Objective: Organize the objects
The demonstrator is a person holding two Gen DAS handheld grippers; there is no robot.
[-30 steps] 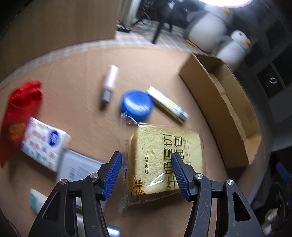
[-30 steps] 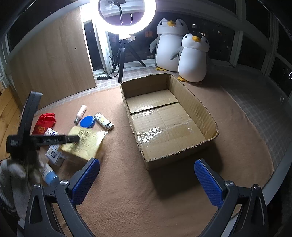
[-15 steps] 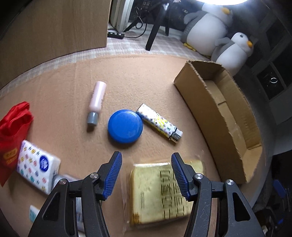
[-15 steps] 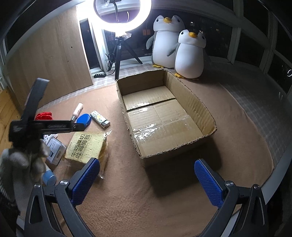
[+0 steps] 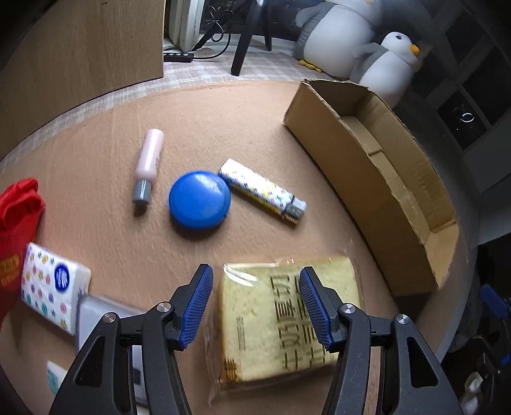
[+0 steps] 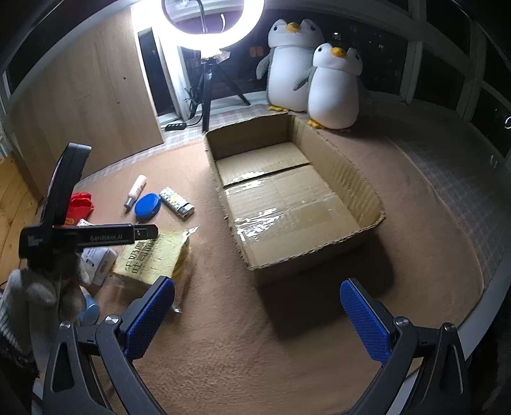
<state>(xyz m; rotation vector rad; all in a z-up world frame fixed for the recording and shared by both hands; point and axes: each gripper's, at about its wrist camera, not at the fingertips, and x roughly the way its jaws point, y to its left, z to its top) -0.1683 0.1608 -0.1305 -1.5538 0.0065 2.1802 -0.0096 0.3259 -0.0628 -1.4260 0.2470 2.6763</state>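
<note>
Left tongs (image 5: 255,303) hang released above the bagged toast slice (image 5: 284,319), which lies on the table near the cardboard box (image 5: 367,166); right tongs (image 6: 255,316) empty too; slippery wrapper might slide out when pinched.

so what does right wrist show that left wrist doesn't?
Right wrist only: the cardboard box's whole bare floor, the ring light, the gloved hand holding the left gripper, and the right gripper, open over bare mat. Left wrist only: the left gripper, jaws apart above the bread pack. Both: bread, blue lid, box, penguins.
</note>
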